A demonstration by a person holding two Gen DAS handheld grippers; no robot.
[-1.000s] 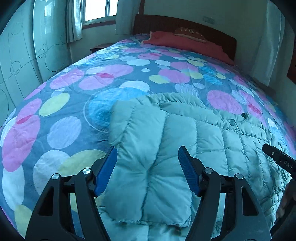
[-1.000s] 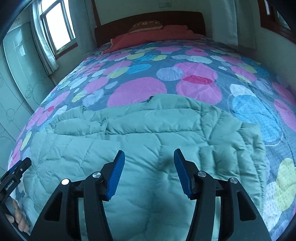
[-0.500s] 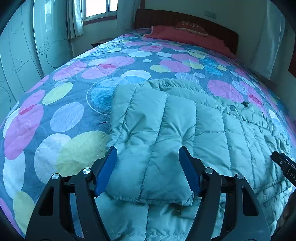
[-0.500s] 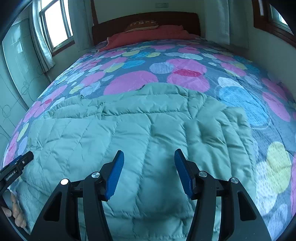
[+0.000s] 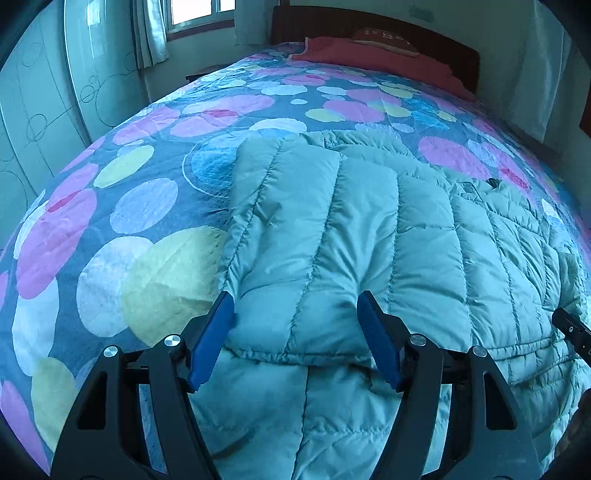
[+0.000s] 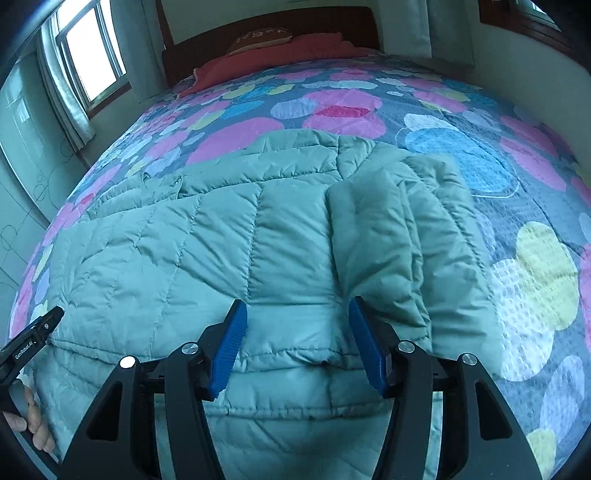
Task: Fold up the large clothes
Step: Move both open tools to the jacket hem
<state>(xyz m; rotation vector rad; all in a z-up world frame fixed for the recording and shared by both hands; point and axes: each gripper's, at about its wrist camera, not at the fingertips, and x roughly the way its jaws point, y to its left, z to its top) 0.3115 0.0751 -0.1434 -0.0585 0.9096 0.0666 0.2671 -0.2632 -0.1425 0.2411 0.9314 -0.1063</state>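
Observation:
A large pale green quilted down jacket (image 5: 369, 236) lies spread on the bed; it also fills the right wrist view (image 6: 221, 251). Both sleeves are folded in over the body: one shows in the left wrist view (image 5: 295, 229), the other in the right wrist view (image 6: 384, 236). My left gripper (image 5: 295, 317) is open, its blue fingers straddling the folded sleeve's near end just above the fabric. My right gripper (image 6: 295, 321) is open over a fold line near the hem. Neither holds anything.
The bed has a blue cover with pink, yellow and blue circles (image 5: 147, 206). A red pillow (image 5: 369, 51) and dark headboard (image 6: 266, 26) are at the far end. A window (image 6: 88, 55) and a wardrobe (image 5: 37, 103) stand to the left.
Both grippers have dropped lower and closer to the jacket, so it fills more of each view. Both stay open and empty.

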